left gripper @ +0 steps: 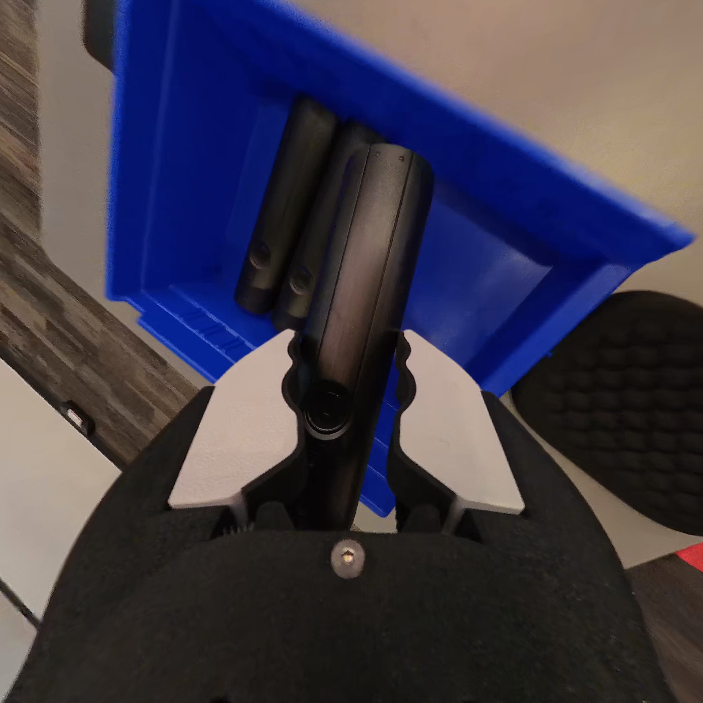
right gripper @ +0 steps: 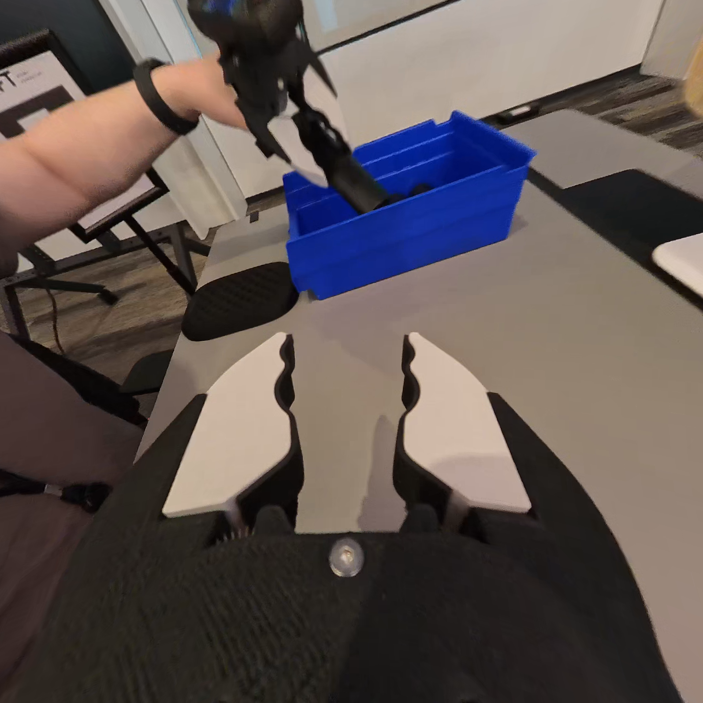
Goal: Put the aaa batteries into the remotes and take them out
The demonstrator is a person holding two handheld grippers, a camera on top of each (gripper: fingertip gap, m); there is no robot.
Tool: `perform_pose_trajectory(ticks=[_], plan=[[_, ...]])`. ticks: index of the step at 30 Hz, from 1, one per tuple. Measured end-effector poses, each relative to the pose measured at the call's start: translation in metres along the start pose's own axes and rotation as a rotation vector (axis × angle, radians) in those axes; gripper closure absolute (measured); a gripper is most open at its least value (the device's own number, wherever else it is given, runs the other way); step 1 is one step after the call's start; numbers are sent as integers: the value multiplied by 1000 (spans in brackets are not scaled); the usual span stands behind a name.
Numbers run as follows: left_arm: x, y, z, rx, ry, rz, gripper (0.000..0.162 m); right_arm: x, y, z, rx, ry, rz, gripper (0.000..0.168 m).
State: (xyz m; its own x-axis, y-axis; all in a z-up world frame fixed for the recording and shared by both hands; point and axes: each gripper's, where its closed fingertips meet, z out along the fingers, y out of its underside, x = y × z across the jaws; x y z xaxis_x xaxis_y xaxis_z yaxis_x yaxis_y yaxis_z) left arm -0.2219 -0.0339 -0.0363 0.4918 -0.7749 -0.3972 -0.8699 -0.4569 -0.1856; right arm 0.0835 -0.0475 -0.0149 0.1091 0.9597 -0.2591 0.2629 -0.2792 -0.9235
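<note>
My left gripper is shut on a black remote and holds it back side up, over the blue bin. Two more black remotes lie side by side on the bin floor, back side up. In the right wrist view the left gripper holds the remote tilted down above the bin, a hand on it. My right gripper is open and empty, above the grey table in front of the bin. No batteries show.
A black textured pad lies at the table's left edge beside the bin; it also shows in the left wrist view. A white object sits at the right edge. A black mat lies behind the bin. A stand is on the floor to the left.
</note>
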Motion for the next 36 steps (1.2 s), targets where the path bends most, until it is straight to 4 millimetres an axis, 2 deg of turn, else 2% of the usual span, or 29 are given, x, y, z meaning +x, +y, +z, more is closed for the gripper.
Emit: perform_pose_trajectory(ticks=[2, 4, 8, 11, 13, 17, 18, 19, 22, 25, 28, 30, 33, 36], plan=[[2, -23, -21, 62, -12, 13, 114, -9, 3, 16, 16, -34, 38, 112], [9, -56, -42, 162, -22, 37, 114, -17, 0, 27, 59, -85, 130, 112], [46, -131, -75, 340, -19, 153, 114, -22, -15, 30, 189, -181, 353, 111], [76, -178, -83, 421, -13, 243, 114, -15, -30, 16, 308, -204, 458, 101], [93, -203, -82, 455, 8, 285, 114, -6, -40, 2, 386, -199, 506, 101], [111, -243, -75, 492, 59, 321, 114, 2, -42, -12, 407, -200, 523, 103], [115, -250, -72, 487, 72, 331, 114, 1, -43, -16, 425, -232, 524, 125], [116, -255, -69, 470, 55, 348, 115, 3, -44, -20, 440, -248, 532, 138], [109, -276, -70, 546, 49, 340, 114, 15, -46, -37, 492, -302, 577, 141], [88, -290, -89, 717, 117, 119, 106, 31, -53, -61, 583, -277, 607, 143], [66, -290, -116, 964, 269, -136, 92, 39, -57, -76, 570, -169, 508, 143], [61, -285, -126, 1089, 403, -262, 87, 38, -66, -87, 602, -150, 473, 143], [64, -276, -115, 1143, 504, -348, 88, 41, -71, -98, 642, -139, 497, 144], [85, -268, -101, 1186, 663, -415, 95, 53, -64, -102, 645, -112, 553, 144]])
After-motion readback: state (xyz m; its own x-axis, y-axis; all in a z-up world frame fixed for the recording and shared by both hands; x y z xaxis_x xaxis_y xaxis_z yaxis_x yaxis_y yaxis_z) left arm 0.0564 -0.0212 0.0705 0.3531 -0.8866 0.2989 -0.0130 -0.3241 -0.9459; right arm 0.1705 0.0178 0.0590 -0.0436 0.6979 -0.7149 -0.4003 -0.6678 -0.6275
